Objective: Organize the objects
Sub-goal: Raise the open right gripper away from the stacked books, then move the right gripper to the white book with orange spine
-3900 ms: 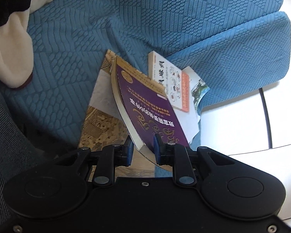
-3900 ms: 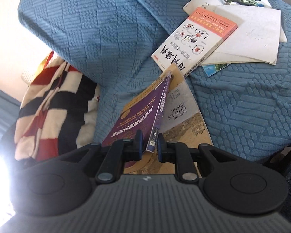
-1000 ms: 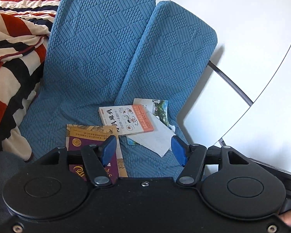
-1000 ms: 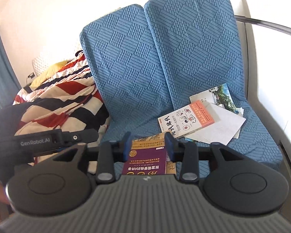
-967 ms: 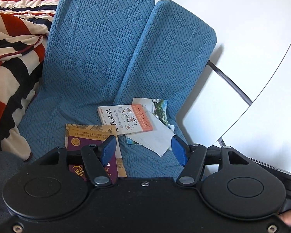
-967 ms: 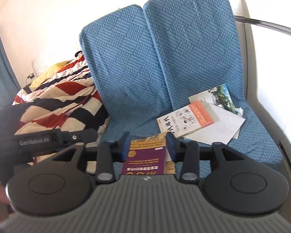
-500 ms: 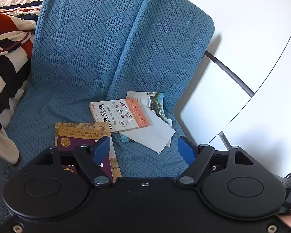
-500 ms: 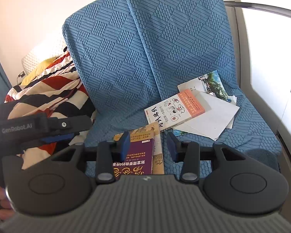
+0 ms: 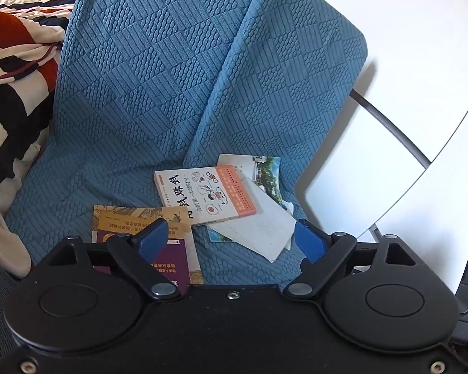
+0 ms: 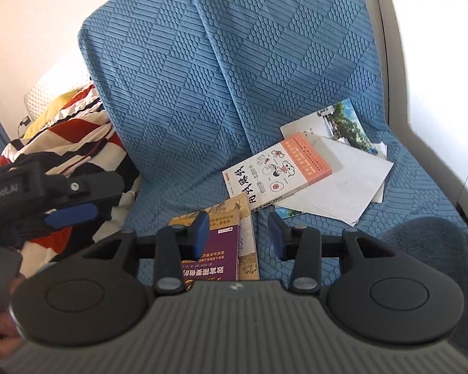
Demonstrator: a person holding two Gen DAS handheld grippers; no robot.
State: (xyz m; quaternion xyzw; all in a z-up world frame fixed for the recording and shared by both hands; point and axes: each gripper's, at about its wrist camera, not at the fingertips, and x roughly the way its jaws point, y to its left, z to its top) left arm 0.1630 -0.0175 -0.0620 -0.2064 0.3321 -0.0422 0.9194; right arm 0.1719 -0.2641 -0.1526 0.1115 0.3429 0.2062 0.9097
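Several books lie on the blue seat. A purple book rests flat on a tan book. Beside them a white-and-orange book lies on a white sheet and a photo booklet. My left gripper hovers over the seat's front, its jaws opening wide with nothing gripped. My right gripper is open above the purple book and tan book, empty. The white-and-orange book lies further right. One blue pad of the left gripper shows at the left.
A red, black and cream striped blanket lies left of the seat. Two blue quilted back cushions stand behind the books. A white panel with a grey bar borders the right. A dark cloth lies at the seat's front right.
The purple book, earlier gripped by both grippers, now lies flat on the tan book. Both grippers have come down closer to the seat. The left jaws have spread wider.
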